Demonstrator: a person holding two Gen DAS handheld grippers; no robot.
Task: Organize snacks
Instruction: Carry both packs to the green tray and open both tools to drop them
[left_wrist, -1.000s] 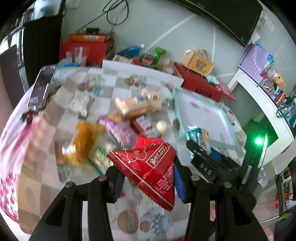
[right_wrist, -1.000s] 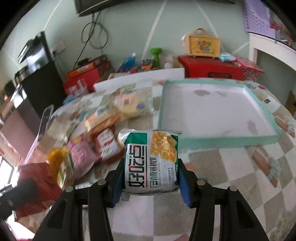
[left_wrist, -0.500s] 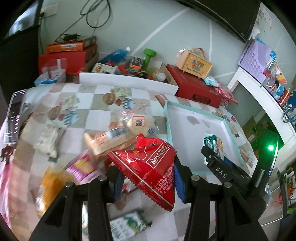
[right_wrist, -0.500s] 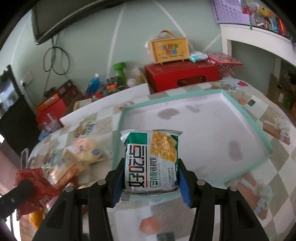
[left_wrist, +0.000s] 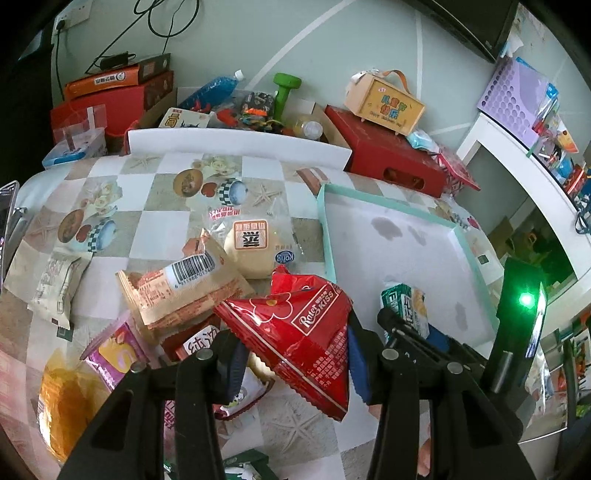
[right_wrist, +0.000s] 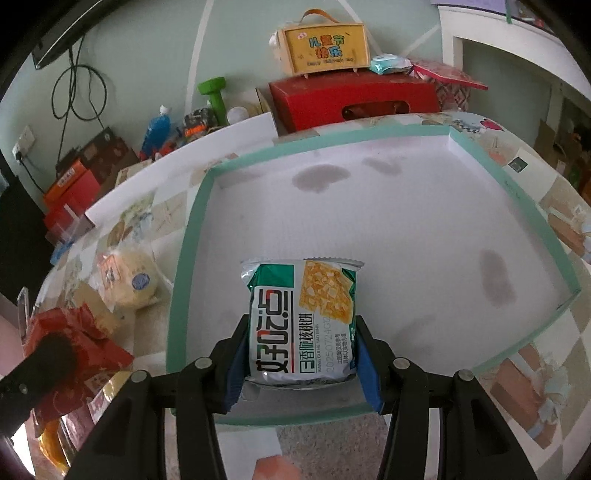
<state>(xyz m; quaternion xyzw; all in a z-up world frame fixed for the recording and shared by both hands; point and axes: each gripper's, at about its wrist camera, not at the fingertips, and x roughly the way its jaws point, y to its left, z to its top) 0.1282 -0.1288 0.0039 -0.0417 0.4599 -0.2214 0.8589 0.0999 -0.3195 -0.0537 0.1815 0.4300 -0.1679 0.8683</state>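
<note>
shallow tray (right_wrist: 186, 258) with mint-green rim and white floor, resting on the table; its floor bears a few grey stains and no snack lies on it. right gripper (right_wrist: 301, 356) clenched on a green-and-white cracker packet (right_wrist: 301, 319), held upright above the near part of the tray; whether the packet touches the floor cannot be told. left gripper (left_wrist: 293, 363) clenched on a red snack bag (left_wrist: 295, 332), held over the table just left of the tray's near corner. loose snacks lie in a heap on the table left of the tray: a round pale bun in clear wrap (left_wrist: 253, 245), a tan packet with a barcode (left_wrist: 184, 291), a pink-and-purple packet (left_wrist: 118, 354), an orange packet (left_wrist: 68, 402) and a pale packet (left_wrist: 53, 286) apart at the far left. table surface: checked cloth (left_wrist: 155, 232) printed with cups and starfish. behind the table, along a pale green wall: red boxes (right_wrist: 354, 103), a yellow carry box (right_wrist: 325, 48), a green dumbbell (right_wrist: 214, 96), a blue bottle (right_wrist: 157, 129). white shelf unit (left_wrist: 517, 177) at right.
</note>
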